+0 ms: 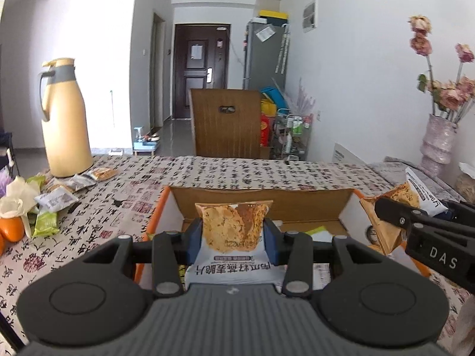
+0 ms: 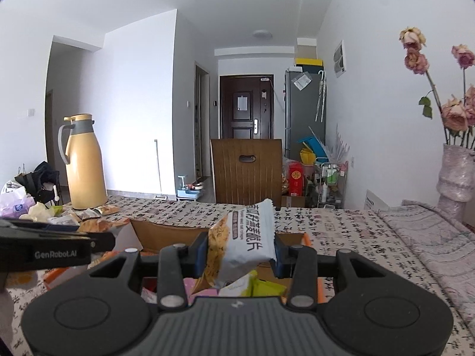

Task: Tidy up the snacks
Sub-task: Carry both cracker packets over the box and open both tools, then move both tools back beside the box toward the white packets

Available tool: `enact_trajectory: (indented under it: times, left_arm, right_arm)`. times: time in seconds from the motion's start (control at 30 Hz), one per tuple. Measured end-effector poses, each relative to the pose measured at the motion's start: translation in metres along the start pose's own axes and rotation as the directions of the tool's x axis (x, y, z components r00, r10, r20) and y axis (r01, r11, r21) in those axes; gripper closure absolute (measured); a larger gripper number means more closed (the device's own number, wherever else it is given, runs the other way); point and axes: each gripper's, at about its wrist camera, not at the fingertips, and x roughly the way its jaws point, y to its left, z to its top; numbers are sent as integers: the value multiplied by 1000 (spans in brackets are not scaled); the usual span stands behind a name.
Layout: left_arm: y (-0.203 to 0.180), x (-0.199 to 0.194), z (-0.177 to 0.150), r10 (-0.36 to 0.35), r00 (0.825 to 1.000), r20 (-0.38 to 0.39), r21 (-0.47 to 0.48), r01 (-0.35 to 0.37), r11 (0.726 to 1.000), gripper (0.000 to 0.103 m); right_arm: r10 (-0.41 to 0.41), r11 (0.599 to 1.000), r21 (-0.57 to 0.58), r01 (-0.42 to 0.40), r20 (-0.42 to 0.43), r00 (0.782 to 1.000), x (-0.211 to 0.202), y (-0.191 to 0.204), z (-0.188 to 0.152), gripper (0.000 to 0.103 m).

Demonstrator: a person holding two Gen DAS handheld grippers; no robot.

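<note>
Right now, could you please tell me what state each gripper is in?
Left gripper: closed on a white-and-orange snack packet, above the cardboard box.
Right gripper: closed on a matching snack packet.

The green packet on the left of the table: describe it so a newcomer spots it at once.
Start at the tall yellow jug at the table's far left. Nearer the camera lies a loose pile of snacks. The green packet is at its near end, beside an orange; its neighbours are grey or tan.

White walls (image 2: 133, 89), dark door (image 2: 245, 106), grey fridge (image 2: 304, 109), wooden chair (image 2: 246, 172), tiled floor (image 1: 175, 136)
</note>
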Motion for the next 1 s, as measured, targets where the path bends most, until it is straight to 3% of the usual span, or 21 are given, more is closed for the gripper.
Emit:
enact_trajectory:
  times: [0.3,0.5,0.57,0.63,0.73,0.8,0.87,1.0]
  left_arm:
    - [13,26,-9,13,999,-38,-26,-14,1000,60]
    - [16,27,-14,-19,999,-28,-35,18,999,58]
    - [16,23,-15,-25,1000,-11,-35,25,999,53]
    - [16,20,-15,-27,1000,7,-37,28,999,42]
    - [15,15,-15,-17,999,33,-39,18,999,23]
    - [14,12,-14,-8,999,44,-38,9,999,8]
    - [14,11,-14,6,998,55,-37,-4,999,0]
    - [14,10,-13,16,998,55,-40,-14,999,0]
  right_arm:
    - [0,1000,29,0,-29,1000,36,3,-16,63]
    - [9,999,42,-7,-53,999,47,-2,-29,60]
    - [-1,999,40,3,-55,998,45,-3,-32,46]
    - [-21,999,48,23,-41,999,42,-6,-32,21]
    - [-41,997,67,42,-16,999,37,-11,-31,9]
    - [-51,995,84,52,-7,999,35,-13,-30,1]
    - [-64,994,93,64,-4,998,34,-16,-31,1]
    - [-69,992,102,69,-9,998,35,-18,-33,0]
